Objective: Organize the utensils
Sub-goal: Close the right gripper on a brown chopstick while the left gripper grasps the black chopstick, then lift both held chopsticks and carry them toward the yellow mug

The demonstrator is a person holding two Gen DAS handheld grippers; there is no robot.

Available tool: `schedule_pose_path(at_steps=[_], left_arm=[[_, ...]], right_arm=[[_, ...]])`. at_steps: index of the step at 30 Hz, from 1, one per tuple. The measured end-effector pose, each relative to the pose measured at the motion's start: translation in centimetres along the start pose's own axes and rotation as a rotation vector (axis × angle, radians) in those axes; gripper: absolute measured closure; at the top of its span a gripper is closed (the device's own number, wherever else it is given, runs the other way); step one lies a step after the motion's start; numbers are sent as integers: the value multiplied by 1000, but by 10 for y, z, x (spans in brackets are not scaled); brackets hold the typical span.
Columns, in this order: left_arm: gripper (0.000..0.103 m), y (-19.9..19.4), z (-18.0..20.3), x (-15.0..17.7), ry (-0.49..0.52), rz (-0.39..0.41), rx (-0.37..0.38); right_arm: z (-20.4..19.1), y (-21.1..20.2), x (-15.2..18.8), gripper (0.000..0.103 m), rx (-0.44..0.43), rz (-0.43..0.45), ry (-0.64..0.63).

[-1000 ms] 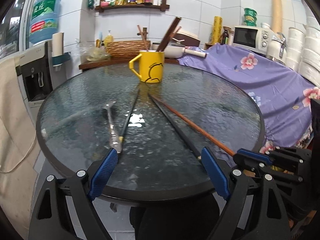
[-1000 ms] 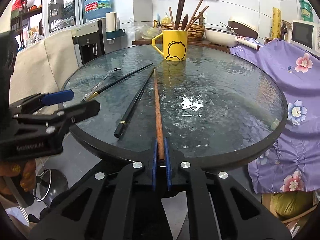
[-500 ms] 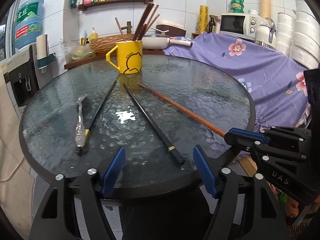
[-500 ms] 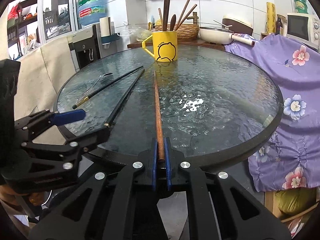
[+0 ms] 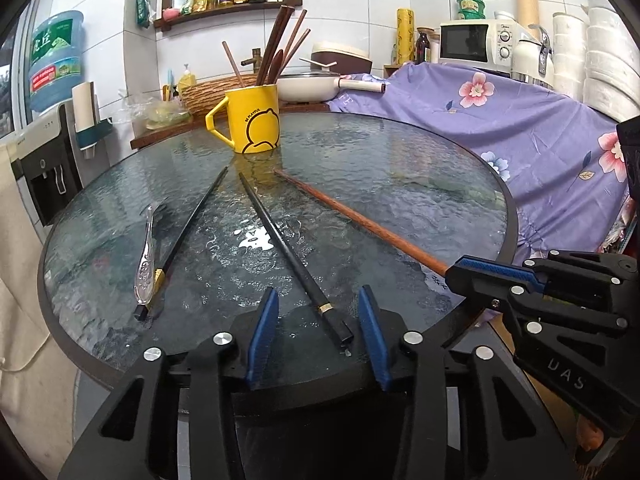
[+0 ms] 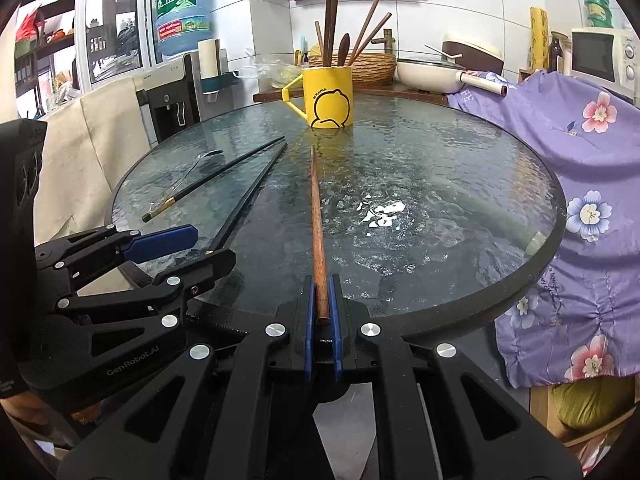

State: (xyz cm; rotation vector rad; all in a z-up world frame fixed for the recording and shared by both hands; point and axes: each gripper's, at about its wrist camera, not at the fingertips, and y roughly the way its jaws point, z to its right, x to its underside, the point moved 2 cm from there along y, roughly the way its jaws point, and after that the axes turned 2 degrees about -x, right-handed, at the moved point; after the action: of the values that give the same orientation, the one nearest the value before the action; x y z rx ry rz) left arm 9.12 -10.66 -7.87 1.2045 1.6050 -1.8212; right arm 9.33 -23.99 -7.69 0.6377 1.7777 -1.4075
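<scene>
Right gripper (image 6: 320, 312) clamped on brown chopstick (image 6: 316, 216), long axis pointing at yellow mug (image 6: 328, 96); left gripper (image 5: 318, 328) fingers apart, straddling black chopstick (image 5: 288, 248) end on bench (image 5: 400, 208).

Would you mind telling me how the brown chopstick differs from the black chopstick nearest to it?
The brown chopstick is reddish wood; the black chopstick is dark with a gold band near its thick end. The brown one is clamped in the shut right gripper; the black one lies free between the fingers of the open left gripper. Both lie on the glass table, thin ends toward the yellow mug.
</scene>
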Motion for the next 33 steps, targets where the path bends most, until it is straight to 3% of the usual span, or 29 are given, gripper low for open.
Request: schedule_pose_path(at_steps=[6, 13, 27, 33], left_arm=[[84, -5, 11, 5, 19, 27, -17], [91, -4, 7, 4, -15, 14, -18], [96, -15, -20, 9, -123, 6, -32], [96, -28, -28, 7, -122, 51, -53]], right_arm=[[-2, 0, 2, 95, -3, 7, 2], [-2, -1, 3, 95, -10, 9, 7], [-2, -3, 5, 95, -4, 26, 0], [-2, -9, 2, 95, 1, 55, -4]])
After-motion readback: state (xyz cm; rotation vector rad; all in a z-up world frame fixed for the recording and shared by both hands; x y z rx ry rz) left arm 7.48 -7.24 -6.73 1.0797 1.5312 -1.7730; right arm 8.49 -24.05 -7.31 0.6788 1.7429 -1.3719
